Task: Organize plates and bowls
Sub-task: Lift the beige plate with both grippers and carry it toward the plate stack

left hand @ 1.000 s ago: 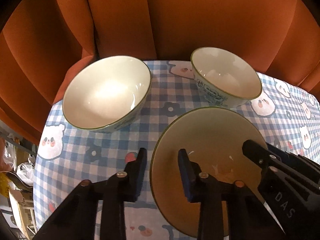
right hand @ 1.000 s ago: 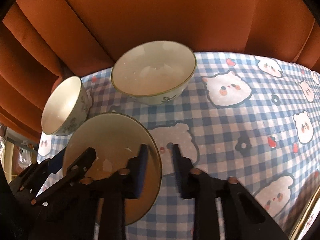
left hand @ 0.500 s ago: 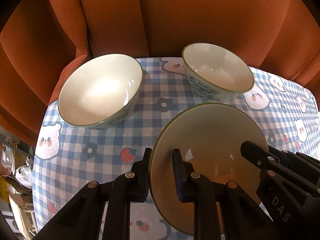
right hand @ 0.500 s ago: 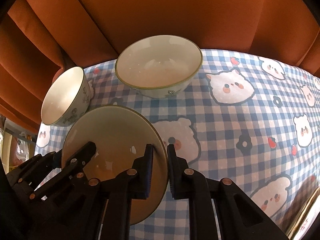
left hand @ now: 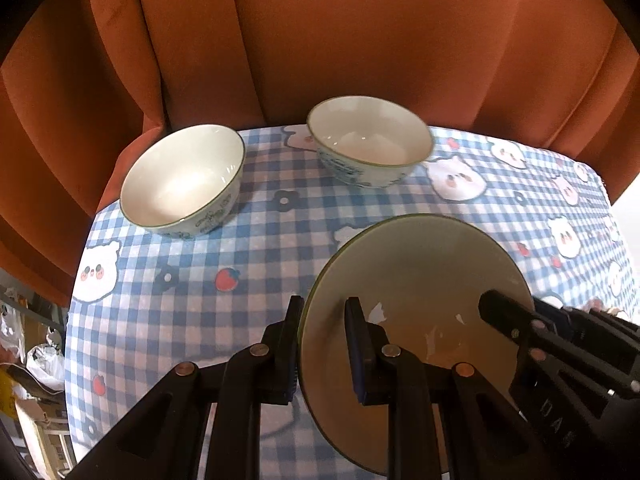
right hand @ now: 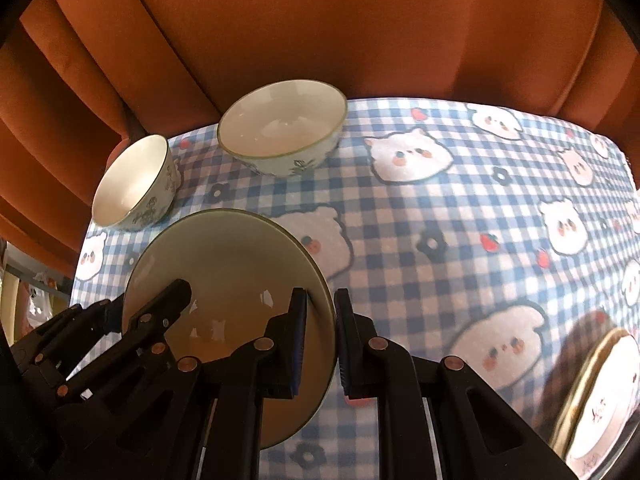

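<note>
A cream plate [left hand: 424,272] with a green rim is held up off the checked tablecloth [left hand: 256,256], tilted. My left gripper [left hand: 324,312] is shut on its left rim. My right gripper [right hand: 322,304] is shut on its right rim; the plate also shows in the right wrist view [right hand: 224,256]. Two white bowls stand at the back of the table: a left bowl [left hand: 184,180] and a right bowl [left hand: 368,140]. In the right wrist view they are the left bowl [right hand: 134,184] and the right bowl [right hand: 282,126].
An orange upholstered seat back [left hand: 320,40] curves around the far side of the table. Another plate with a gold rim [right hand: 600,392] lies at the table's near right edge in the right wrist view. Clutter shows below the table's left edge [left hand: 32,360].
Both grippers closed onto the plate's rims. The plate has been lifted and drawn back from the bowls, which now look smaller and farther away.
</note>
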A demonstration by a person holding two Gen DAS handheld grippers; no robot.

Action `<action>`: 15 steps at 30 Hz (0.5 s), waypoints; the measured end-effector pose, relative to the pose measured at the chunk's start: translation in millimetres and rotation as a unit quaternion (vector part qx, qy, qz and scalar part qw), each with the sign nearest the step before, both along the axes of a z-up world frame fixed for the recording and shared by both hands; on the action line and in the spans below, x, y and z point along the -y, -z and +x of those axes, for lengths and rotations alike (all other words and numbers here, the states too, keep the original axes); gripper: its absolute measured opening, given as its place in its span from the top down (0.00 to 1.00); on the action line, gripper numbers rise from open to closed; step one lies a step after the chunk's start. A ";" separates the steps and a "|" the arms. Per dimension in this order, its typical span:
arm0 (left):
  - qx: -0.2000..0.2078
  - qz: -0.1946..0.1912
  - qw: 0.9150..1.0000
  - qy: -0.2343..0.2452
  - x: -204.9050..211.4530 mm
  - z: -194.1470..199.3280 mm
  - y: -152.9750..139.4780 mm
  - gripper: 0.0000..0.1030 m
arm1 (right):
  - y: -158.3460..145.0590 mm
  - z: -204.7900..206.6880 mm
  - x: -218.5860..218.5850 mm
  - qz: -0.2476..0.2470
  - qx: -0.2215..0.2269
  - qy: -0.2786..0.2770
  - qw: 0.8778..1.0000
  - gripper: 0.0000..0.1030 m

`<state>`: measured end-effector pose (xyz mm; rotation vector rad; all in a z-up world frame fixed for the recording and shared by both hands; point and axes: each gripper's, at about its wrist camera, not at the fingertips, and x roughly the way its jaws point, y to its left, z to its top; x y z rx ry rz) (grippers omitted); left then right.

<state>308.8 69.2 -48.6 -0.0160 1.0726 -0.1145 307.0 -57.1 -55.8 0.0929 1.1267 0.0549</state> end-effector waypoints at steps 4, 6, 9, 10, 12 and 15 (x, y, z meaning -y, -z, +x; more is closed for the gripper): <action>0.012 0.000 1.000 0.001 9.4 -20.6 -13.5 0.82 | -6.9 -22.0 11.3 0.006 -0.001 0.004 1.000 0.84; 0.014 0.002 1.000 0.001 15.6 -28.5 -16.4 0.82 | -10.3 -30.9 16.5 0.007 0.001 0.005 1.000 0.84; 0.013 0.002 1.000 -0.003 22.6 -39.2 -17.9 0.82 | -16.4 -44.8 25.9 0.008 0.005 0.000 1.000 0.84; 0.012 0.002 1.000 -0.004 26.1 -43.4 -18.3 0.82 | -17.7 -49.4 29.7 0.008 0.006 -0.002 1.000 0.84; 0.011 0.006 1.000 -0.007 33.9 -53.3 -19.0 0.82 | -18.3 -56.8 35.2 0.008 0.007 -0.006 1.000 0.84; 0.009 0.012 1.000 -0.010 46.3 -68.6 -20.2 0.82 | -18.1 -68.7 45.1 0.012 0.005 -0.011 1.000 0.84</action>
